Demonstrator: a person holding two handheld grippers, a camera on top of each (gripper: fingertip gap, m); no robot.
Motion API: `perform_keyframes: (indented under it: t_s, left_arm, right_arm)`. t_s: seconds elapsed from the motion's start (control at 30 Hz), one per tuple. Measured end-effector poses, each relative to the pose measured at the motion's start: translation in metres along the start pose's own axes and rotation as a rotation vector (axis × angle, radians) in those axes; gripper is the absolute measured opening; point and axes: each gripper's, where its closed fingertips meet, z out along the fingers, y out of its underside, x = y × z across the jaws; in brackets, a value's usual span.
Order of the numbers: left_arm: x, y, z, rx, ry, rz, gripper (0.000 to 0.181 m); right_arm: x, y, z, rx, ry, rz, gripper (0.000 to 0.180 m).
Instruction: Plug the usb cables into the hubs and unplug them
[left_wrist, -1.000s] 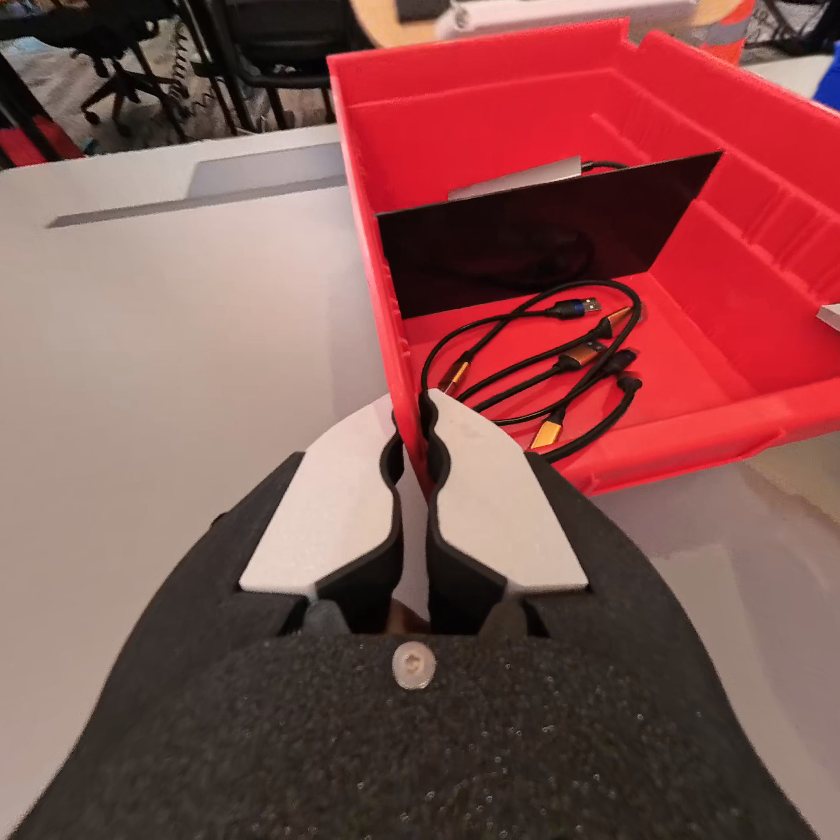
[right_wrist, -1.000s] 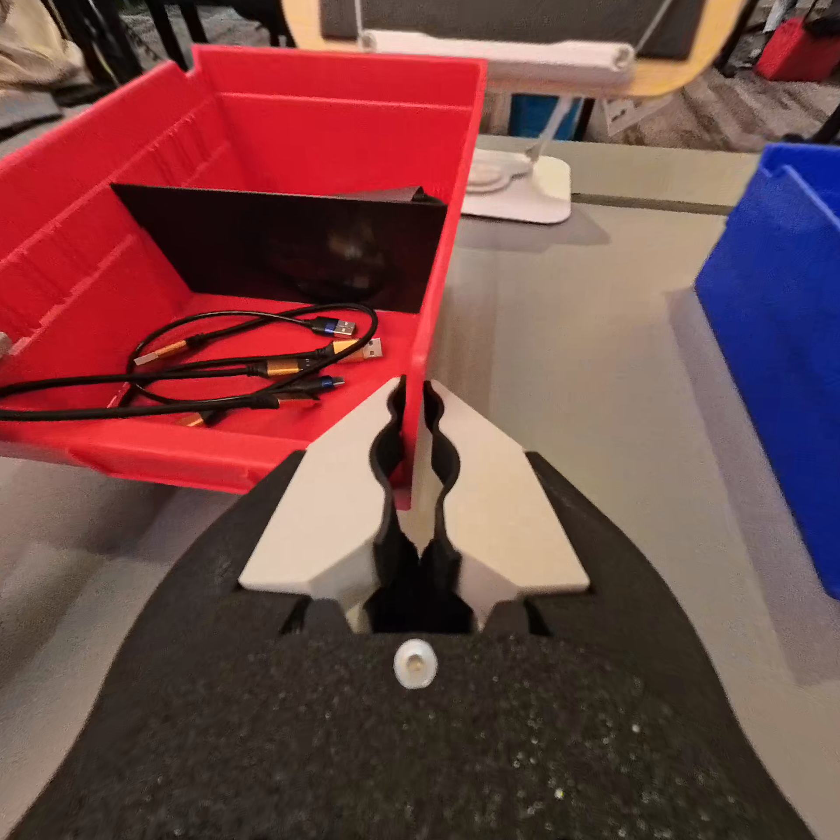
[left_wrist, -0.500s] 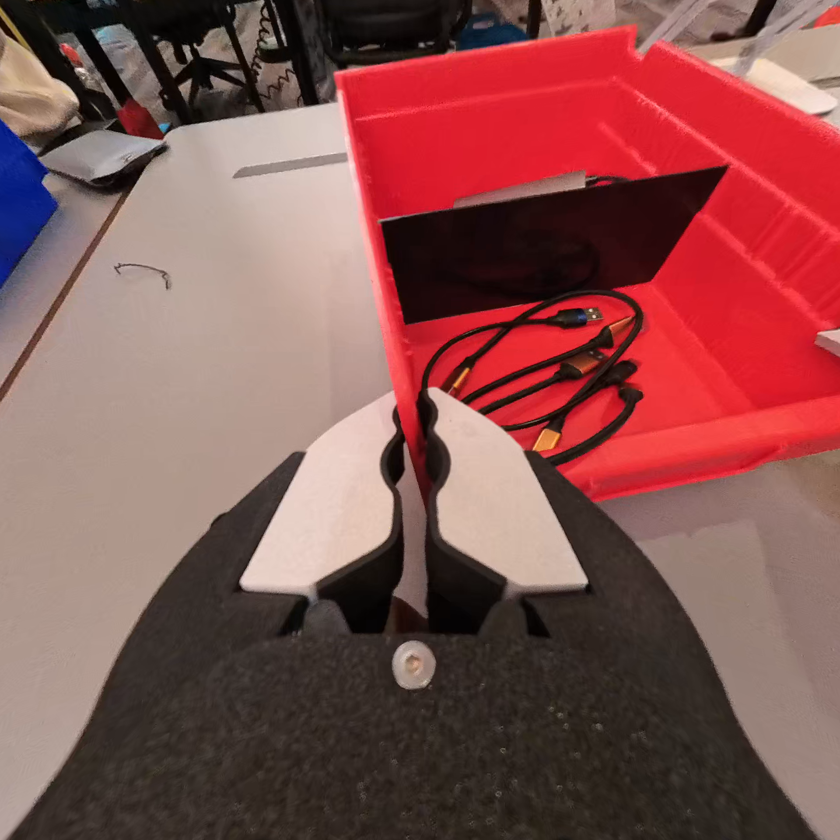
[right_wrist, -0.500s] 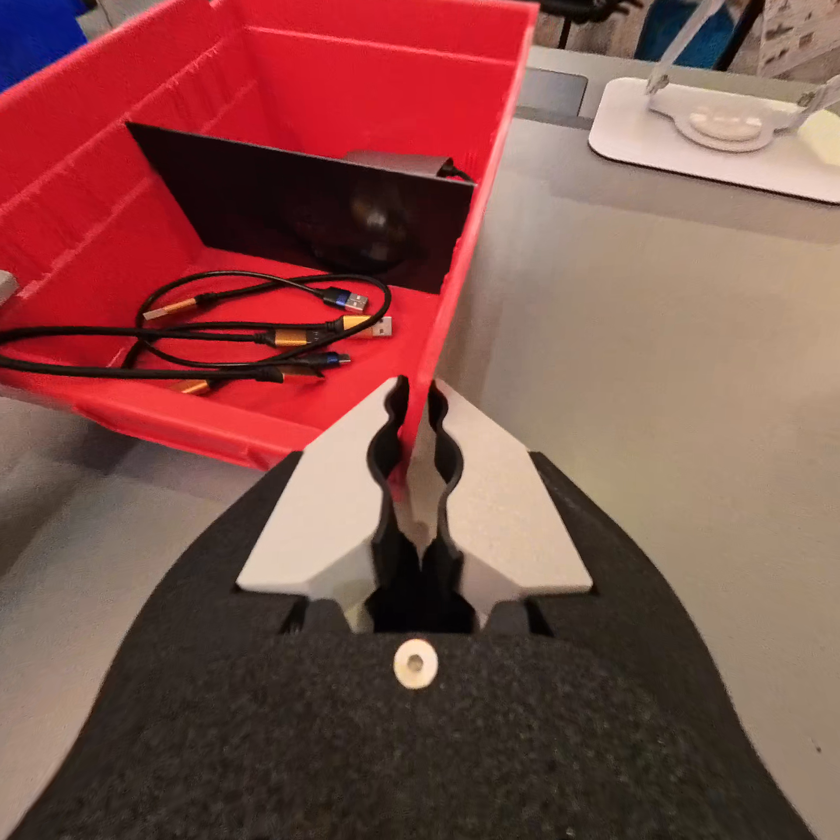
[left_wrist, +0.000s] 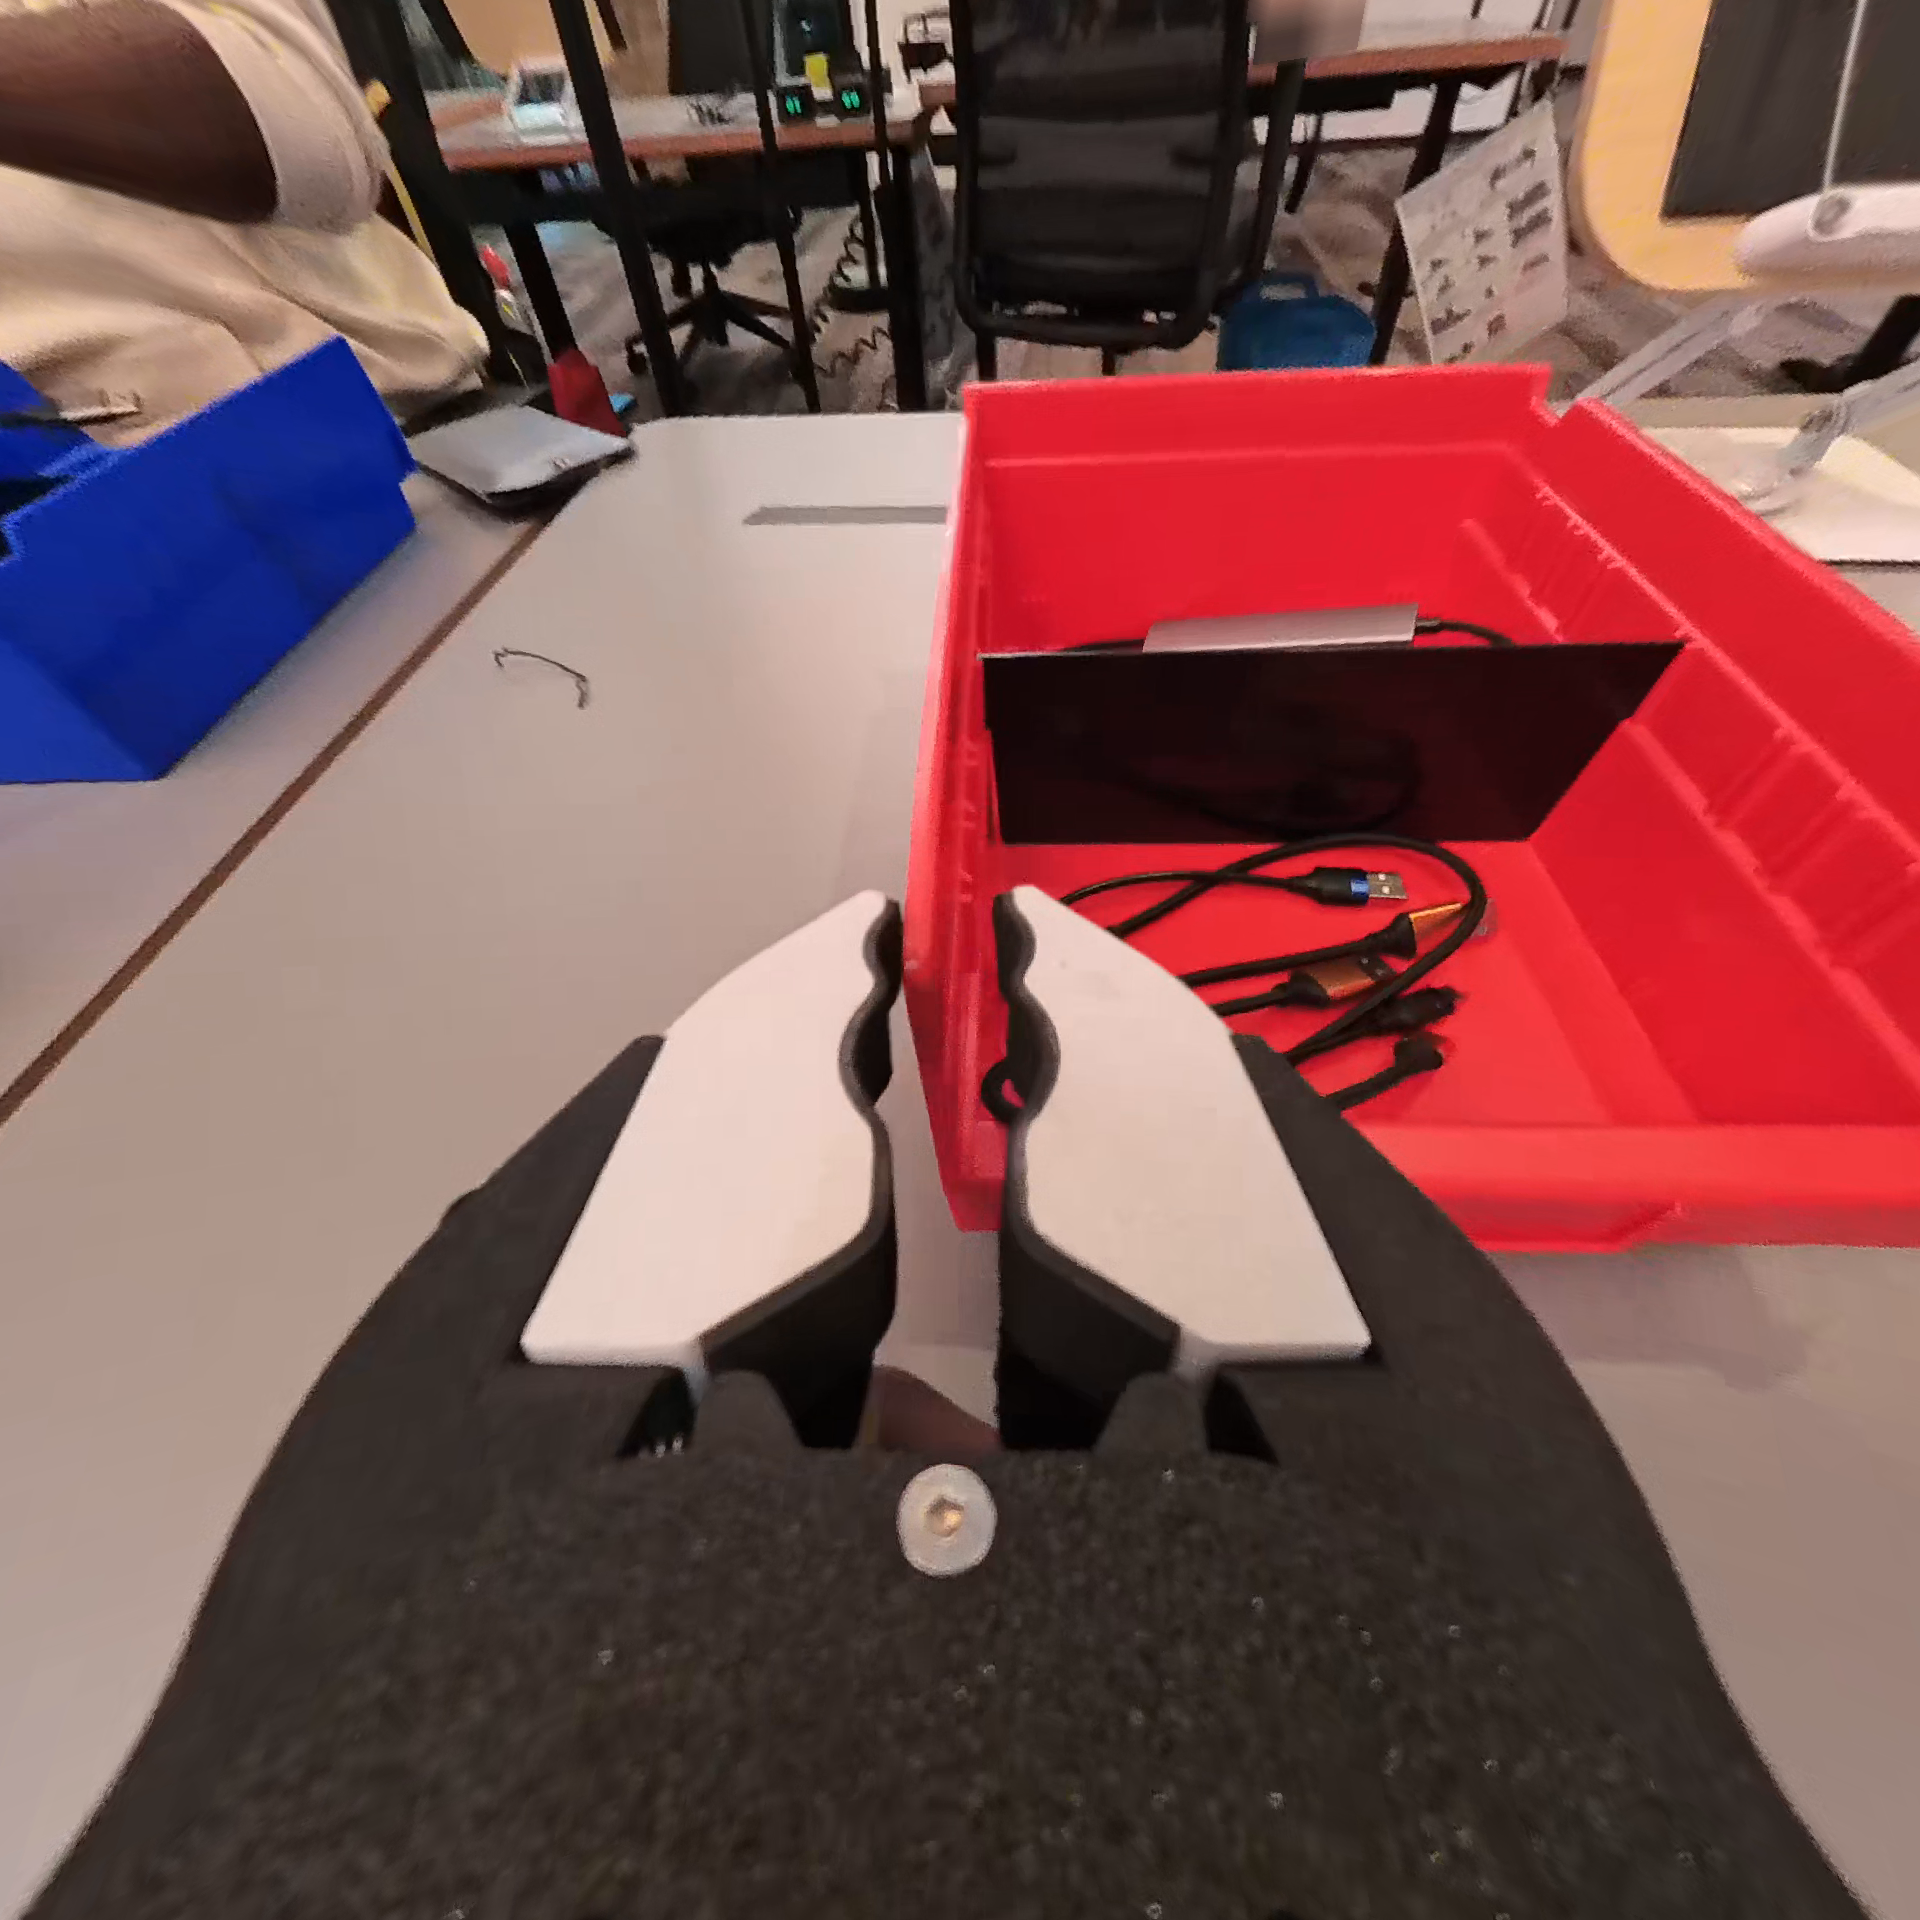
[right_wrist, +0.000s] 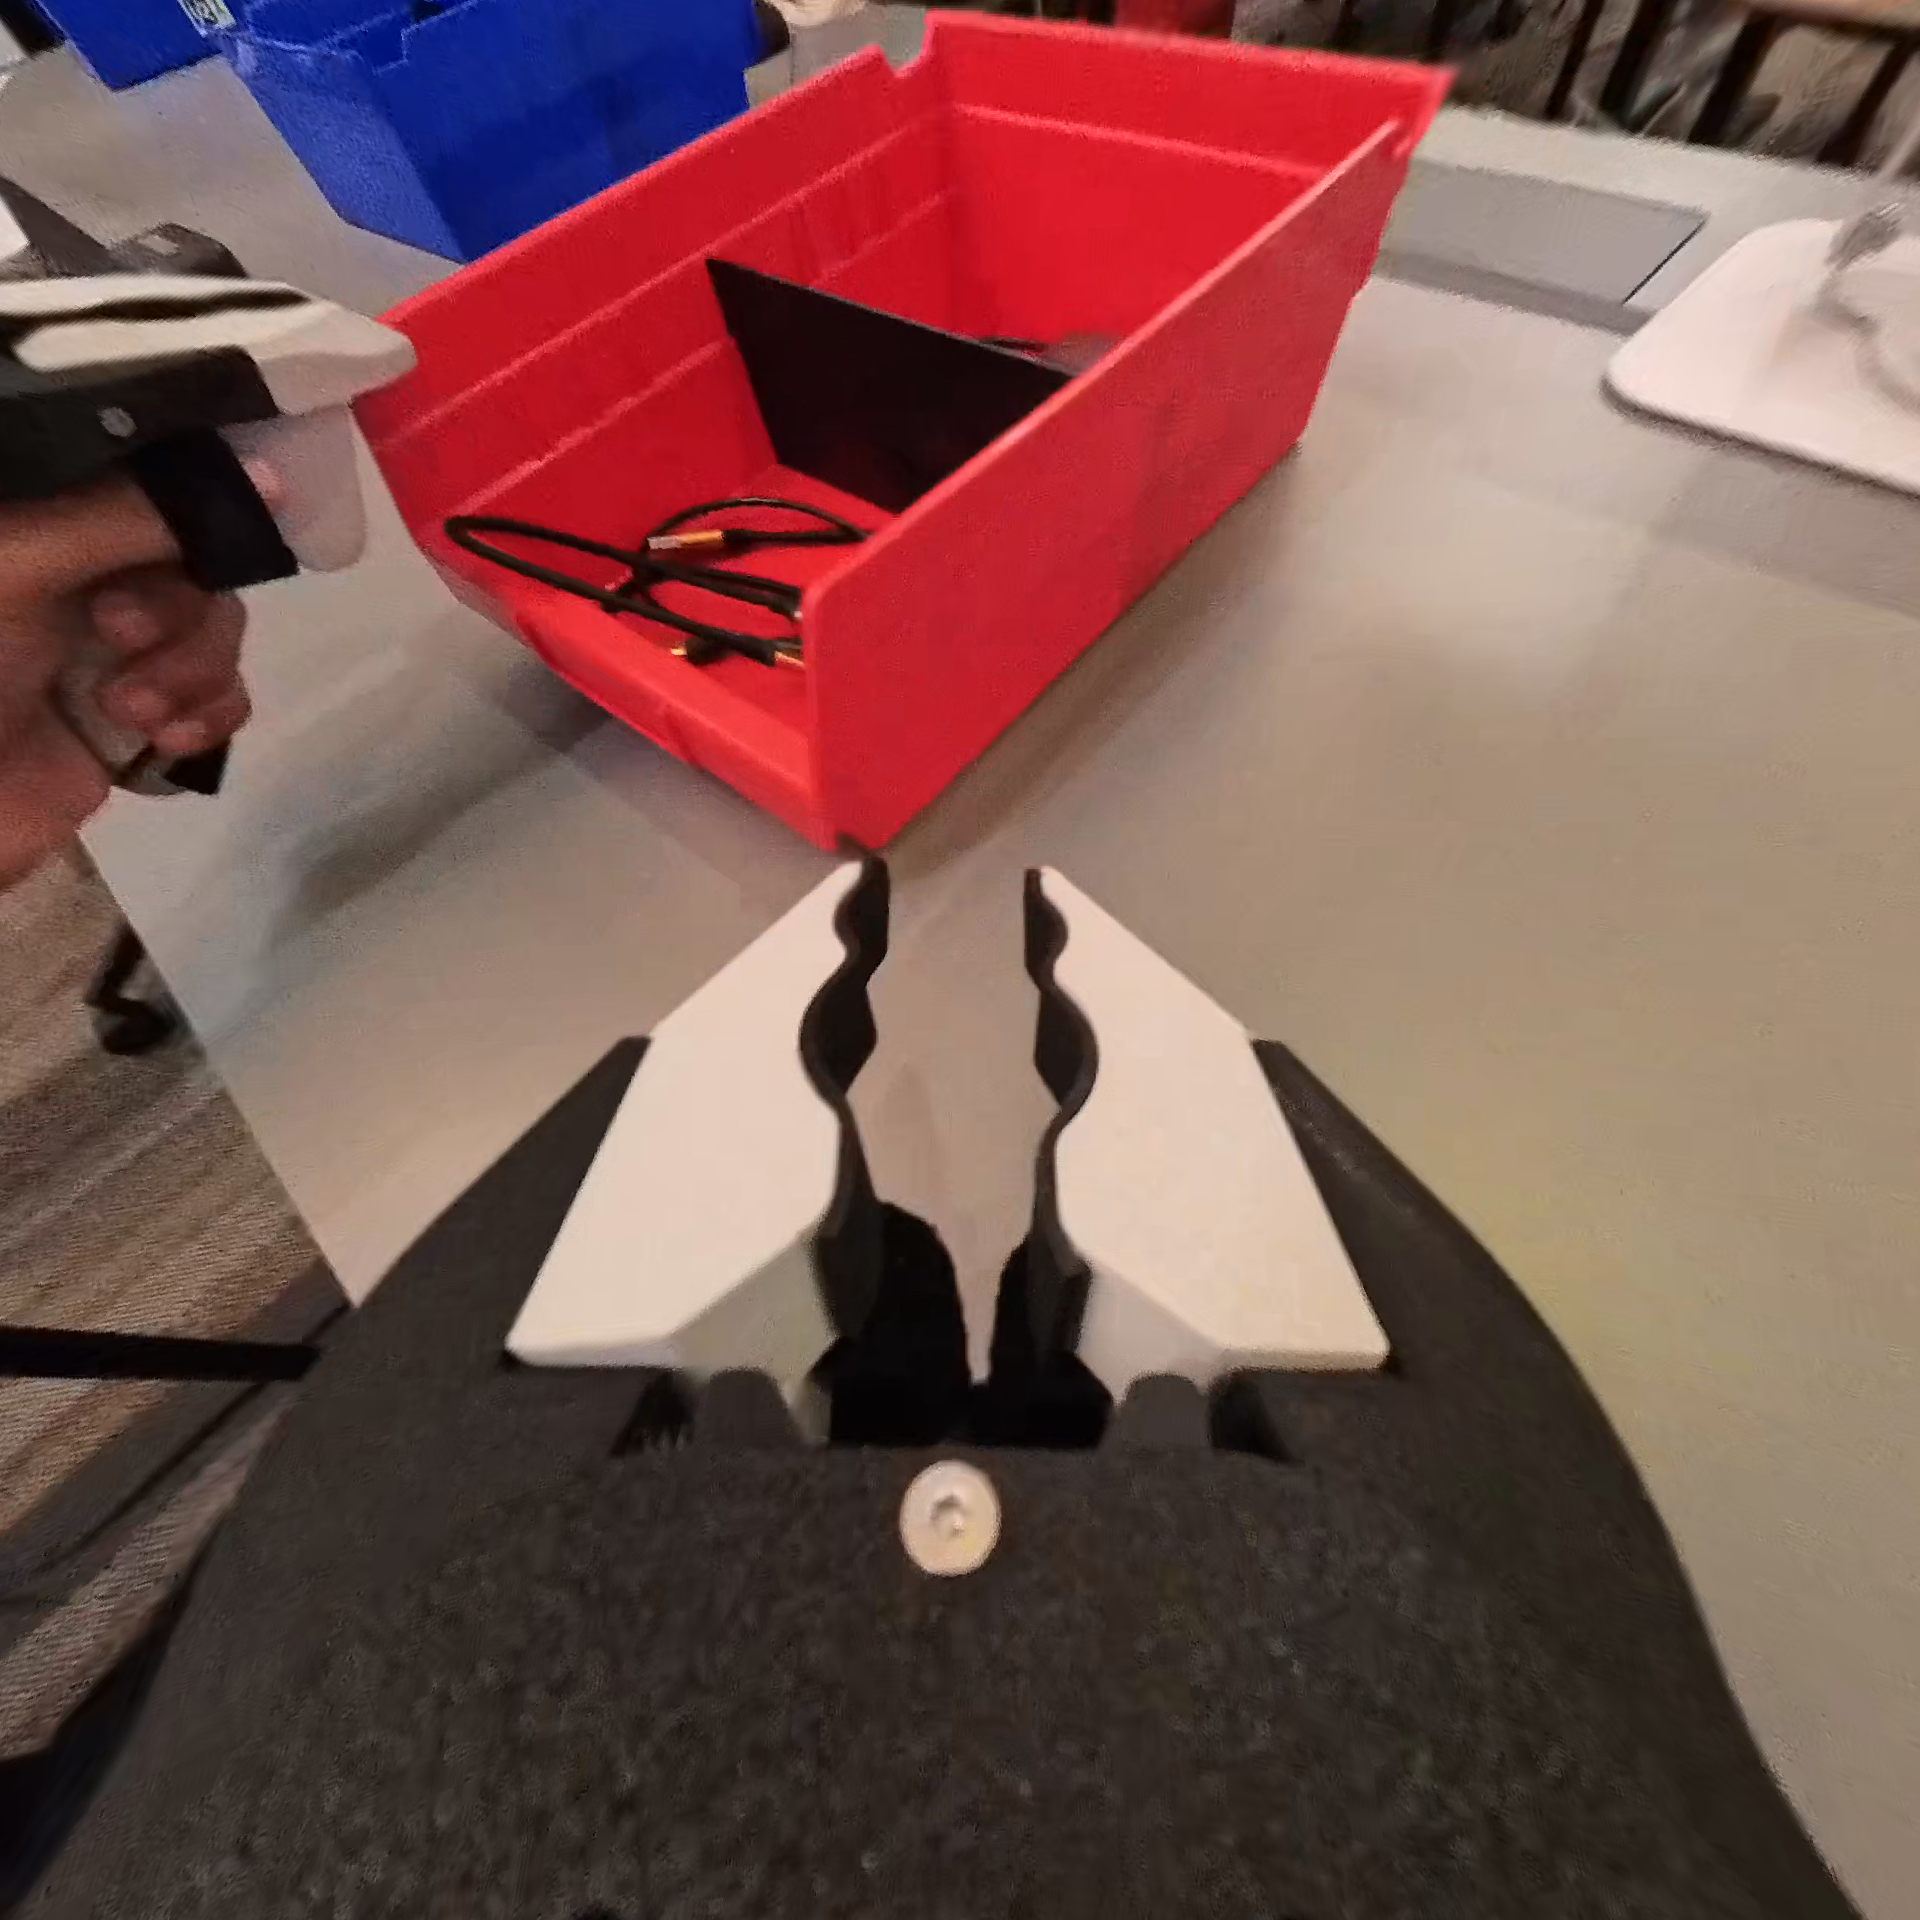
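Beside the red bin (left_wrist: 1714, 1195), your left gripper (left_wrist: 945, 914) and right gripper (right_wrist: 956, 883) have just let go, jaws apart and empty, leaving cables (left_wrist: 1340, 977) inside, unplugged.

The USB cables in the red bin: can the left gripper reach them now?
Probably yes. The left gripper is open at the red bin wall, and the USB cables lie uncovered in front of the black divider; only the wall must be cleared.

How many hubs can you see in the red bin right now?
1: a grey hub in the red bin's far compartment, behind the black divider. Others may be hidden behind it.
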Motion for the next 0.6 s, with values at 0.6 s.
perform_keyframes:
  t_s: [0.6]
  left_arm:
    - [0.155, 0.017, -0.052, -0.037, 0.312, -0.064, 0.013]
  right_arm:
    - [0.314, 0.103, -0.281, 0.249, 0.658, 0.132, 0.026]
